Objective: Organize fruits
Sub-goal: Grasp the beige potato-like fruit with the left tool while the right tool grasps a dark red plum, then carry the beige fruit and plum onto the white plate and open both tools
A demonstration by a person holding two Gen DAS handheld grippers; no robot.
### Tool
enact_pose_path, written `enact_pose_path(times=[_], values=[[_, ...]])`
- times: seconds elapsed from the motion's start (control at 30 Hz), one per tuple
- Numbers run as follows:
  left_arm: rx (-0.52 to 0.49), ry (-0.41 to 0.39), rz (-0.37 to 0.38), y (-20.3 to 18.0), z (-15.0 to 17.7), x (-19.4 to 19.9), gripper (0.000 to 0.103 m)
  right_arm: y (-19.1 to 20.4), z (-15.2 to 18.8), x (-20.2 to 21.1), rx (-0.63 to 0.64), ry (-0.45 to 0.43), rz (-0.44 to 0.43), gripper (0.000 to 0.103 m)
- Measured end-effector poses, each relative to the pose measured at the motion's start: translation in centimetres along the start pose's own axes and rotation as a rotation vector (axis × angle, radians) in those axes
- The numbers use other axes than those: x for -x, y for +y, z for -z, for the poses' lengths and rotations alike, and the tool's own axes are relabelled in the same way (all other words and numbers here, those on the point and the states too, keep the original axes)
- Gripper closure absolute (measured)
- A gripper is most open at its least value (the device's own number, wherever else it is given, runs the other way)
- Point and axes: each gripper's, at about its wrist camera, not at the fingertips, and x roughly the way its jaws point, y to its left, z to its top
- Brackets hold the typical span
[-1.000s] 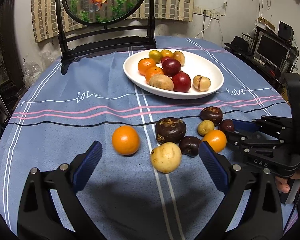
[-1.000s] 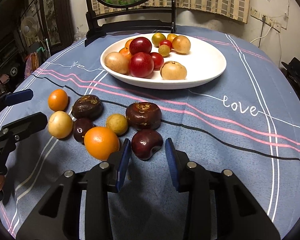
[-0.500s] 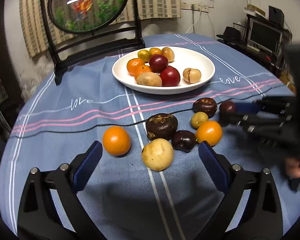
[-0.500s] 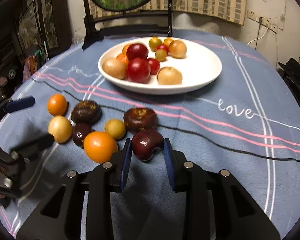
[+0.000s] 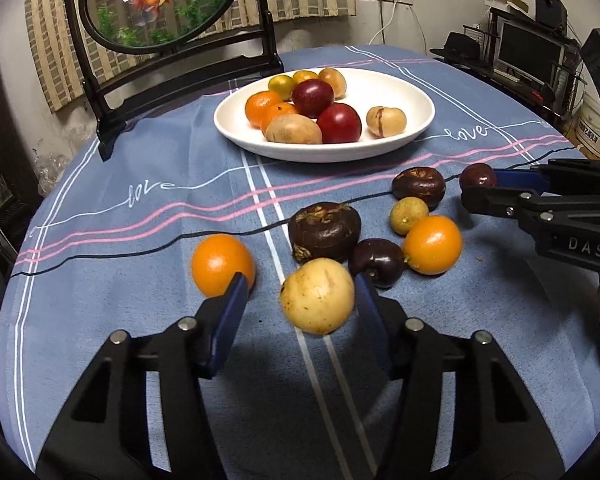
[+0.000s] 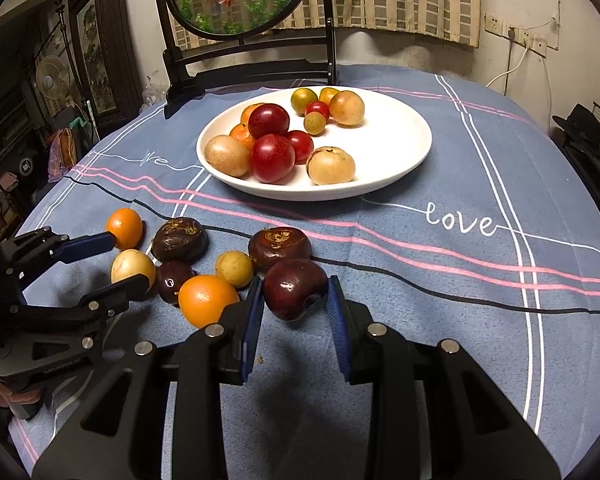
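Note:
A pale yellow fruit (image 5: 318, 296) lies on the blue tablecloth between the jaws of my left gripper (image 5: 300, 300), which are closing. The right pad is at its side and a gap remains at the left pad. The right wrist view shows the left gripper (image 6: 128, 260) around that yellow fruit (image 6: 134, 267). My right gripper (image 6: 294, 304) is shut on a dark red plum (image 6: 294, 290), also seen as the right gripper (image 5: 482, 188) with the plum (image 5: 476, 174). A white plate (image 5: 412, 92) holding several fruits stands beyond.
Loose on the cloth lie an orange (image 5: 222, 266), a big dark brown fruit (image 5: 324, 232), a small dark one (image 5: 376, 262), another orange (image 5: 432, 244) and a small yellow-green fruit (image 5: 408, 215). A round fish screen on a black stand (image 5: 160, 0) is behind the plate.
The left jaws have swung in from wide open to close around the yellow fruit. The right jaws have narrowed onto the dark red plum.

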Motion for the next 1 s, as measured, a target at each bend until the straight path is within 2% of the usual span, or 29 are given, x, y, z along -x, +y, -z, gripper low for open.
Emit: enact_pose_path(times=[0.17,0.27,0.37,0.63,0.87,1.0], values=[[-0.009,0.028,0.021,-0.4,0.2,-0.5,0.050,-0.1,0.0,-0.1,-0.003,0.006,0.006,0.071],[0.000,0.039,0.028,-0.2,0.2,-0.8,0.060,-0.1,0.0,0.0,-0.004,0.001,0.007,0.071],[0.000,0.039,0.037,-0.3,0.2,-0.8,0.064,0.0,0.0,0.0,-0.003,0.001,0.011,0.071],[0.005,0.034,0.038,-0.2,0.3,-0.6,0.065,-0.1,0.0,-0.1,-0.003,0.003,0.011,0.071],[0.018,-0.021,0.039,-0.1,-0.2,0.6,0.065,0.0,0.0,0.3,0.002,-0.007,-0.015,0.071],[0.028,-0.049,0.058,0.1,-0.3,1.4,0.065,0.4,-0.3,1.5,0.009,-0.064,-0.032,0.071]])
